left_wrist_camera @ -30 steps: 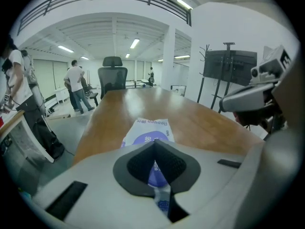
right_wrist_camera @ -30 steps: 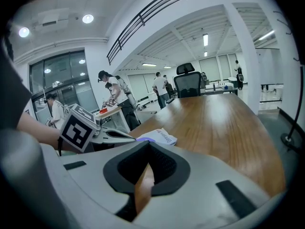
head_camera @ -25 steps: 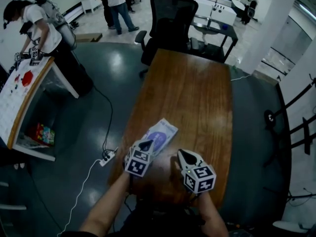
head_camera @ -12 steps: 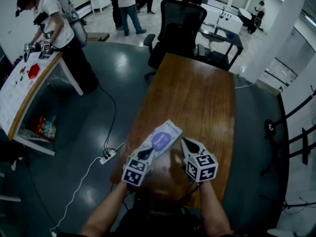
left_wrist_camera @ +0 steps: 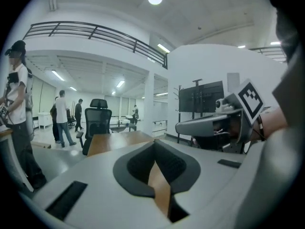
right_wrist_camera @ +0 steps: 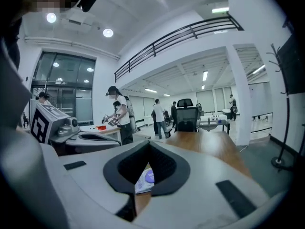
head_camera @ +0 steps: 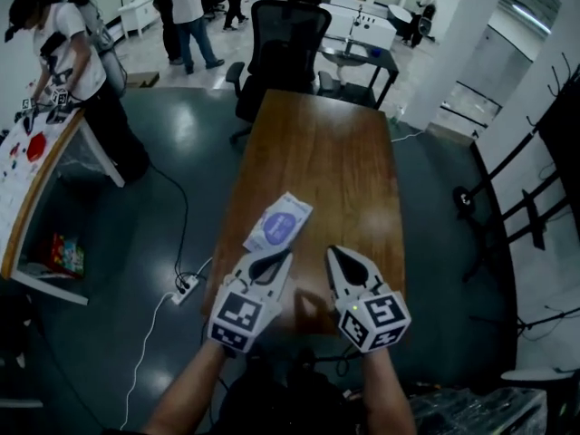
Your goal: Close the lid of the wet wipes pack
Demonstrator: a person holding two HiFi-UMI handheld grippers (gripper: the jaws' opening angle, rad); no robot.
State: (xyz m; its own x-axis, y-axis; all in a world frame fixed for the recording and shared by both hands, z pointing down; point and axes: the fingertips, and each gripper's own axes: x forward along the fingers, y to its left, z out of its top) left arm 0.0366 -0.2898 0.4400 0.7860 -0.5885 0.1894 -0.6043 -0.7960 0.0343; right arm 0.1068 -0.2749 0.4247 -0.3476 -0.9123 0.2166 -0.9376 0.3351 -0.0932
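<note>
The wet wipes pack (head_camera: 278, 222), white with a purple oval lid lying flat, rests near the left edge of the wooden table (head_camera: 335, 152). Both grippers hang in the air on my side of it, touching nothing. My left gripper (head_camera: 279, 256) is shut and empty, its tip just short of the pack's near end. To its right, my right gripper (head_camera: 333, 252) is also shut and empty. In the right gripper view the pack (right_wrist_camera: 144, 180) shows through the slot under the closed tips (right_wrist_camera: 148, 144). Only bare tabletop shows below the tips (left_wrist_camera: 154, 144) in the left gripper view.
A black office chair (head_camera: 281, 43) stands at the table's far end. A power strip (head_camera: 186, 288) and its cable lie on the dark floor to the left. A person (head_camera: 63, 53) works at a side table (head_camera: 27, 179) far left; others stand at the back.
Both grippers have lifted off the pack and drawn back toward me. The pack stays on the table with its lid flat.
</note>
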